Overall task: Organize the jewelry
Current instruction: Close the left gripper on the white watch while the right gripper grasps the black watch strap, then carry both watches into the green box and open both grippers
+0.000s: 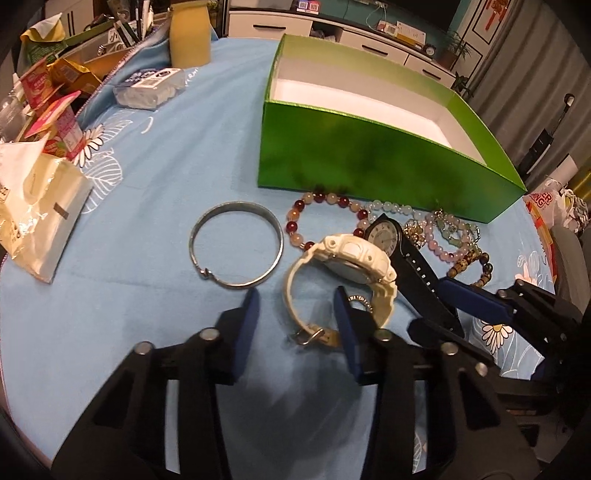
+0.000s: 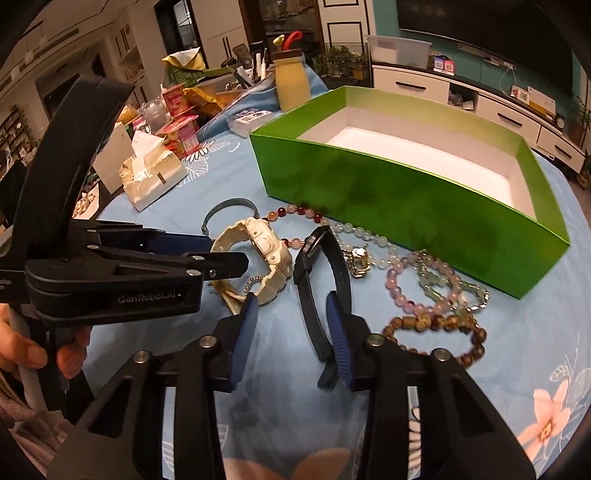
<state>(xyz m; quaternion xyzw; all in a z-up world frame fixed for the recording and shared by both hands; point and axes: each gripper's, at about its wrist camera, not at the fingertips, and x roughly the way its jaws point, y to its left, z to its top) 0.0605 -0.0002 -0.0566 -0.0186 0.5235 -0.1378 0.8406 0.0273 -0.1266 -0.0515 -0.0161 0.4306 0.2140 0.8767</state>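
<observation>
My left gripper (image 1: 295,299) had its jaws spread around the white watch (image 1: 340,266) strap. My right gripper (image 2: 291,302) stood spread beside the black watch (image 2: 321,266), near the green box (image 2: 406,192).

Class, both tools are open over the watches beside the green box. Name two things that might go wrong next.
1. The white watch leans on the black watch and overlaps the red bead bracelet, so lifting it may drag them.
2. The left tool and right tool work close together and may collide.

White drawer cabinet (image 2: 480,99) lines a teal wall (image 2: 384,18).
</observation>
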